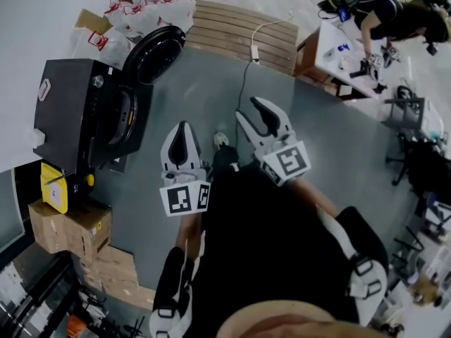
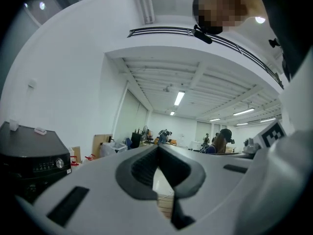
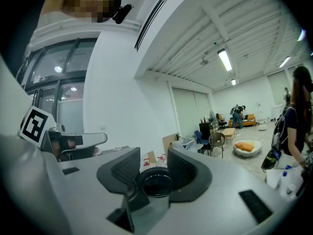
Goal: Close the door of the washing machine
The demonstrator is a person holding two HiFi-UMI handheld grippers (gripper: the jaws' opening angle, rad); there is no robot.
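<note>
Black front-loading washing machine (image 1: pixel 77 108) at the left of the head view, standing on the grey floor (image 1: pixel 204 90) — round, dark, glass-fronted door (image 1: pixel 155 53) swung wide open off the machine's front, next to a heap of white plastic bags (image 1: pixel 144 9). Left gripper (image 1: pixel 182 134) held out over the floor, well apart from the machine, jaw tips pressed together on nothing. Right gripper (image 1: pixel 258 113) just beside it, jaws spread and empty — open door framed far off between them in the right gripper view, untouched.
</note>
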